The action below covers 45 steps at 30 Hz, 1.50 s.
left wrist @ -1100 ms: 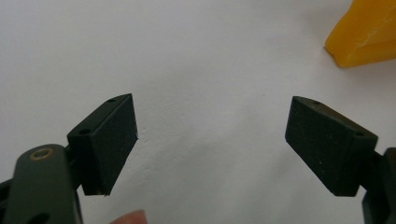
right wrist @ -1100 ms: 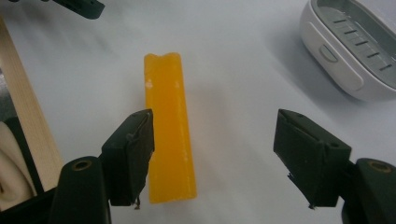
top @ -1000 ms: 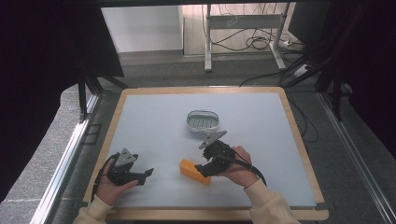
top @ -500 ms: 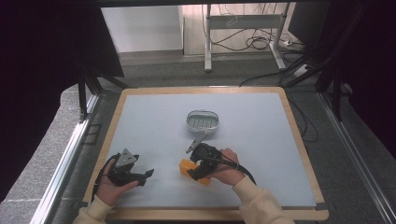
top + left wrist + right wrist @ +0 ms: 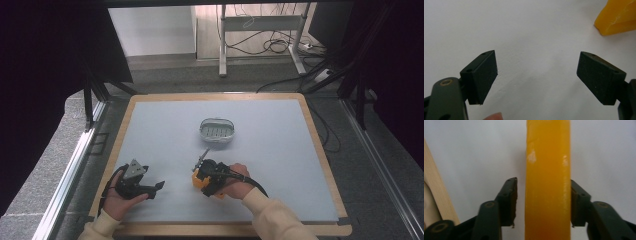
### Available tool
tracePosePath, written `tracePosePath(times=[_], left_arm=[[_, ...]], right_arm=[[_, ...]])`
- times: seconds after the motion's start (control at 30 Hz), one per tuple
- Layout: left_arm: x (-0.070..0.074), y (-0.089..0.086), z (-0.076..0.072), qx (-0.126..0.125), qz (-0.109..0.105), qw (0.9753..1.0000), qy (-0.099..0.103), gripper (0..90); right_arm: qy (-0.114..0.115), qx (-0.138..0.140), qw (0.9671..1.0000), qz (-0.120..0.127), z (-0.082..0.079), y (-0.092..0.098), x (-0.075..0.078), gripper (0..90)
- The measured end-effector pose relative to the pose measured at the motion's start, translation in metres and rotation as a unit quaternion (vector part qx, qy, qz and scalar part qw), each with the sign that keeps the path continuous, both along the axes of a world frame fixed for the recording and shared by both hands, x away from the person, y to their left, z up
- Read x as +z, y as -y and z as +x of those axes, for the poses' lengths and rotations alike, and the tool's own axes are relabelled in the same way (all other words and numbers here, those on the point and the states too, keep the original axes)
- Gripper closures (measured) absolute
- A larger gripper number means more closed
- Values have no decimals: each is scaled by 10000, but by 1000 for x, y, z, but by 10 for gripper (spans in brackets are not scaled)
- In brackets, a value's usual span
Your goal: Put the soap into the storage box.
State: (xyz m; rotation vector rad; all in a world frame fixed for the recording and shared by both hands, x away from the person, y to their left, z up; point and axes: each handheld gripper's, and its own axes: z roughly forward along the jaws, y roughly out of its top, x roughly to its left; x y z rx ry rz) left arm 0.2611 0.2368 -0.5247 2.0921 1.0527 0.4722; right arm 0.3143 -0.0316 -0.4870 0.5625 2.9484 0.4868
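Lying lengthwise between jaws, orange block point(image 5: 547, 180)

Block point(image 5: 201, 181) near the table's point(image 5: 280, 150) front edge, dish point(image 5: 217, 130) behind it mid-table, left gripper point(image 5: 159, 186) left of block

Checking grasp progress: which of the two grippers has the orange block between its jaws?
The right gripper: its jaws flank the orange soap-like block, a gap showing on one side. The left gripper is open over bare tabletop.

The high view looks forward and down over the whole worktop point(image 5: 280, 150), while each gripper view sits close above it, all three sharing the orange block point(image 5: 547, 182).
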Motion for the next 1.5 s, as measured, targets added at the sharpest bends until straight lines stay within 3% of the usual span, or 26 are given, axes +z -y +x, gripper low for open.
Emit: tracePosePath(times=[0.07, 0.43, 0.57, 0.87, 1.5], left_arm=[[0, 0, 0, 9, -9, 10000, 7, 172], [0, -1, 0, 17, -17, 10000, 9, 172], [-1, -1, 0, 28, -12, 10000, -4, 172], [-1, 0, 0, 29, 9, 10000, 2, 172], [-3, 1, 1, 40, 20, 10000, -20, 172]], right_arm=[[67, 17, 9999, -101, -1, -2, -2, 593], [-89, 172, 9994, -278, 1, -5, 3, 613], [-64, 197, 9996, -192, 0, -3, 5, 613], [-17, 208, 9996, 166, 3, 11, 27, 613], [321, 441, 9981, 274, 5, 23, 55, 614]])
